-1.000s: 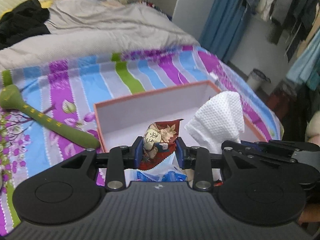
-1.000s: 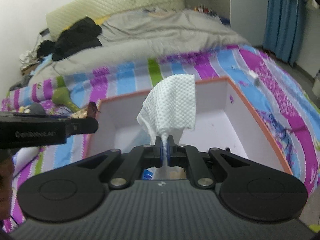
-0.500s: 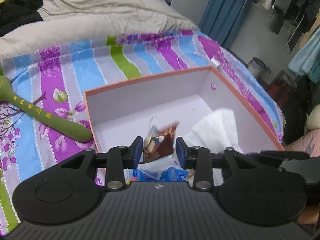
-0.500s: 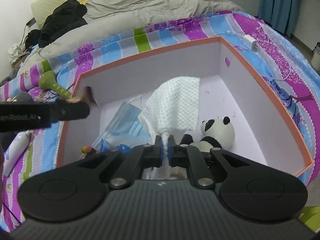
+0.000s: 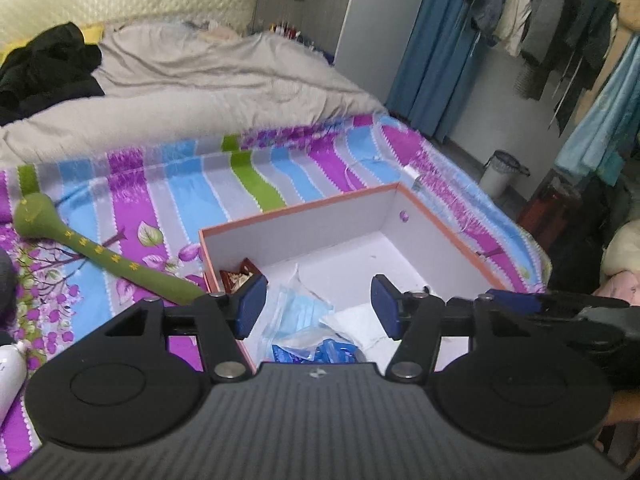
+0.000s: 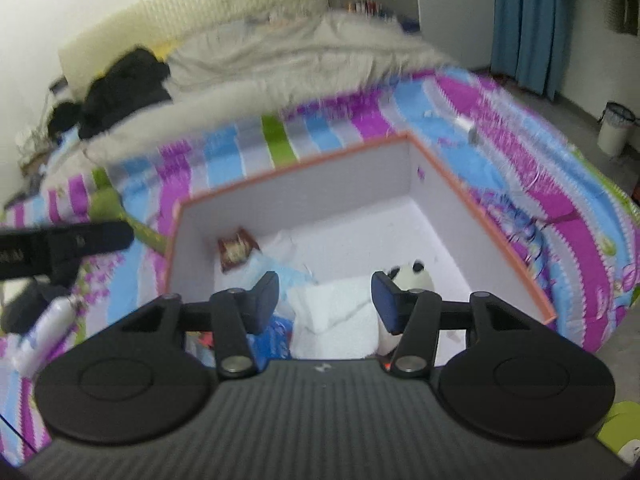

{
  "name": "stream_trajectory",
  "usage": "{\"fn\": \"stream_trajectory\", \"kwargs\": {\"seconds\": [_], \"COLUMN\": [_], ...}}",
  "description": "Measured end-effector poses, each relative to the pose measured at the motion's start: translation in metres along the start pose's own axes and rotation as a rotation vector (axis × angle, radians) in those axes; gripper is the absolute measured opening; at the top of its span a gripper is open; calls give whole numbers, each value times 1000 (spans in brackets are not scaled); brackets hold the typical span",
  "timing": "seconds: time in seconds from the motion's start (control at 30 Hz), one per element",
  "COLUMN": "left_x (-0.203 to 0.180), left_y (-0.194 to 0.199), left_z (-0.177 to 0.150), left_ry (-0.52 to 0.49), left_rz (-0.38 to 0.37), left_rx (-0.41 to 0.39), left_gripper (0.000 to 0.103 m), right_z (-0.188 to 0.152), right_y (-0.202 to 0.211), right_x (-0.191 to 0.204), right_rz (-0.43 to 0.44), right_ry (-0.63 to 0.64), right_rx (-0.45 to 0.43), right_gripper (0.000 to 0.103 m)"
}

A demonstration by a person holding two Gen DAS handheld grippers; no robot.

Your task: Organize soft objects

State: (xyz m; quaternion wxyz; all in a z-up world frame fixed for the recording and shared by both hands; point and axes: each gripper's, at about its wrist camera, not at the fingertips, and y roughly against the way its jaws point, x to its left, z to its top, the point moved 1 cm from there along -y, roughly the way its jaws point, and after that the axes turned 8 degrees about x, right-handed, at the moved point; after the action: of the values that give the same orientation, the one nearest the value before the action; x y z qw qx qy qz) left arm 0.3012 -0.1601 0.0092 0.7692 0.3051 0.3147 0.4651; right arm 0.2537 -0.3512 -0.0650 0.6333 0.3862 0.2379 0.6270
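- Left wrist view: the left gripper (image 5: 316,304) is hovering over the near-left corner of the box (image 5: 304,205) with its jaws spread wide and nothing between them. My guess is it's sitting there because its drop is done.
- The red patterned pouch (image 5: 239,277) is lying in the box's near-left corner, half tucked behind the left blue pad, so I'm only seeing a sliver of it. Blue face masks (image 5: 298,312) are piling up beside it on the box floor.
- The green massage stick (image 5: 100,258) is lying outside the box to its left, touching the wall; probably next in line. A white bottle (image 5: 10,368) is getting cut off by the frame edge.
- Right wrist view: the right gripper (image 6: 325,300) is also gaping, holding nothing, right above the white cloth (image 6: 334,316) in the box's near middle.
- The panda plush (image 6: 412,276) is peeking out beside the cloth, mostly blocked by the right finger.
- Everything here is motion-blurred, so the stuff under the gripper body is anyone's guess.
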Motion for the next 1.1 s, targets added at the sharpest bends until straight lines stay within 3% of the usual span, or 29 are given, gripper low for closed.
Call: {"fn": "stream_trajectory", "kwargs": {"seconds": [0.4, 0.73, 1.1], "left_x": [-18, -22, -17], "left_y": [105, 151, 180], "left_z": [-24, -74, -120], "left_ry": [-39, -30, -12], "left_rz": [-4, 15, 55], "left_rx": [-144, -173, -180], "left_gripper": [64, 64, 64], "right_z": [-21, -67, -102], "right_y": [97, 135, 145], "right_x": [27, 38, 50], "right_rz": [16, 18, 30], "right_ry": [37, 51, 66], "right_rx": [-188, -220, -216], "right_gripper": [54, 54, 54]}}
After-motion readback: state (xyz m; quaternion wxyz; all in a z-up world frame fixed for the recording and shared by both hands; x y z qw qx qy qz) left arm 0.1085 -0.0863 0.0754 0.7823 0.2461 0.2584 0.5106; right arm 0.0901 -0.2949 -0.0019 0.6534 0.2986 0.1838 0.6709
